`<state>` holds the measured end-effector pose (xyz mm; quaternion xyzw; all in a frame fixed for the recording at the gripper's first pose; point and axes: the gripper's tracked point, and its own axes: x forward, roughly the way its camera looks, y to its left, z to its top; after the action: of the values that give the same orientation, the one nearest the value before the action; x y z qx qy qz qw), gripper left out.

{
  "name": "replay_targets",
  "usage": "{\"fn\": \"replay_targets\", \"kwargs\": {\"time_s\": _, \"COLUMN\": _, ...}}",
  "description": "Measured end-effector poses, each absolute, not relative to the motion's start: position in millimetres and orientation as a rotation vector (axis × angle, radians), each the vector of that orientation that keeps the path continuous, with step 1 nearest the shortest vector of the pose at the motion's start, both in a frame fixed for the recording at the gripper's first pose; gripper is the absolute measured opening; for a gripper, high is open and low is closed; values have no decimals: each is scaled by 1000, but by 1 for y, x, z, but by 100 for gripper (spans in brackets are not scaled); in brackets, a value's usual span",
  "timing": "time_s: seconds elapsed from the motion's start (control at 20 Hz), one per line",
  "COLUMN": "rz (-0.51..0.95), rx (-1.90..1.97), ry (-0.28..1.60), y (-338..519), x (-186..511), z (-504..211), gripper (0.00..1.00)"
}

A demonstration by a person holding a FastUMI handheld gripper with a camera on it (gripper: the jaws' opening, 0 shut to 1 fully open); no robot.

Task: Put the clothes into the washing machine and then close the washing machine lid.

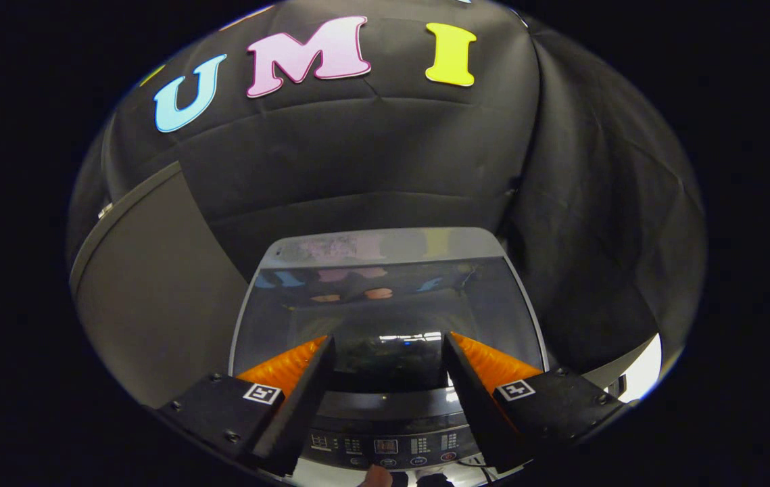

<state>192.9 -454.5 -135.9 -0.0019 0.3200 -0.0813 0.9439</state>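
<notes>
Hand-held gripper [388, 352]: fingers spread wide, nothing between them, poised above the front of the washing machine [388, 406].

Washing machine: top-loader, directly below and just ahead of the fingers.

Washing machine lid [388, 297]: glass panel with a pale frame, lying flat and closed over the tub, reflecting the booth wall.

Control panel [385, 446]: a strip of buttons and a small display, at the machine's near edge, between the two fingers.

Clothes: cannot tell where they are through the dark glass.

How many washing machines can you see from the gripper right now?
1. The washing machine sits just ahead of the open gripper, its glass lid down flat and its control panel between the fingers.
</notes>
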Motion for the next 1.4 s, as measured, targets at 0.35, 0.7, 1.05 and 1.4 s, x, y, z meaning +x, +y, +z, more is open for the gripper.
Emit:
{"fn": "replay_targets", "kwargs": {"time_s": 0.35, "rz": -138, "rx": 13, "ry": 656, "y": -446, "x": 170, "z": -125, "gripper": 99}}
{"fn": "replay_targets", "kwargs": {"time_s": 0.7, "rz": -86, "rx": -14, "ry": 371, "y": -432, "x": 149, "z": 12, "gripper": 99}}
{"fn": "replay_targets", "kwargs": {"time_s": 1.05, "rz": -77, "rx": -23, "ry": 83, "y": -403, "x": 126, "z": 120, "gripper": 99}}
{"fn": "replay_targets", "kwargs": {"time_s": 1.4, "rz": -91, "rx": -5, "ry": -81, "y": -395, "x": 92, "z": 182, "gripper": 99}}
